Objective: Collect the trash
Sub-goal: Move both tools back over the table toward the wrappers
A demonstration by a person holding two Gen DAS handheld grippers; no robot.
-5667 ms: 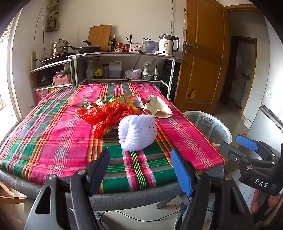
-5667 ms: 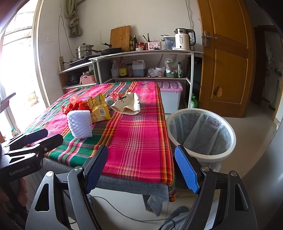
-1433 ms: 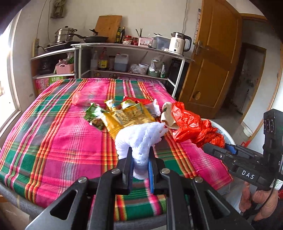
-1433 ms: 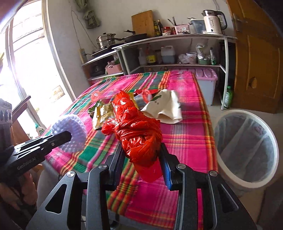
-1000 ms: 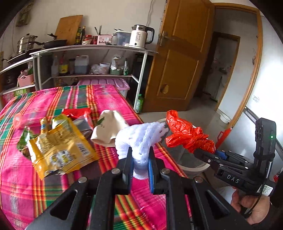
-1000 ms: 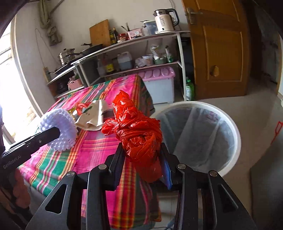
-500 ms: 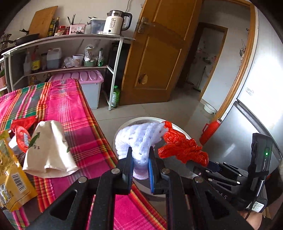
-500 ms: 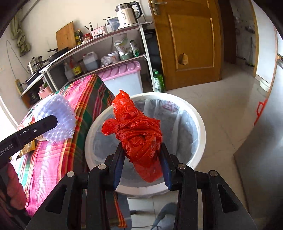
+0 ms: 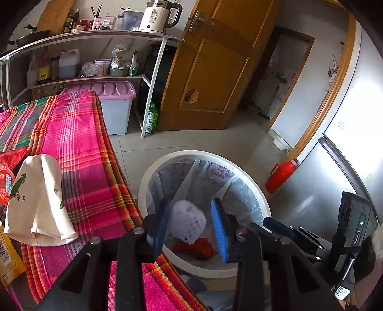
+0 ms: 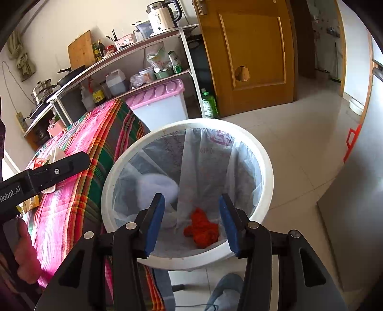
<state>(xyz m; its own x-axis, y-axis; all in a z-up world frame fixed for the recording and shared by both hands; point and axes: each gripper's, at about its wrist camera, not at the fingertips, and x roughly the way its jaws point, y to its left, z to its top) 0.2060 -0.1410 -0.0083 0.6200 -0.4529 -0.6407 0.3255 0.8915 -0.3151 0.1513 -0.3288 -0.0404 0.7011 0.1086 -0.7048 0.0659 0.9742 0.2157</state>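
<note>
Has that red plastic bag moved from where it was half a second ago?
Yes. The red plastic bag dropped from the just-opened right gripper to the bottom of the white bin.

1. Bright, even daylight fills both fisheye views.
2. Black vignette rounds the corners; the door (image 9: 215,71) and shelf (image 10: 134,55) bow near the edges.
3. Glare whitens the grey panel (image 9: 359,153) at right.
4. The white foam net (image 10: 158,186) is motion-blurred; the rest is sharp.

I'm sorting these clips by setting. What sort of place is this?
Most likely a home kitchen or dining room: an electric kettle and cooking pots on open shelves, and a lined trash bin beside a table with a plaid cloth.
</note>
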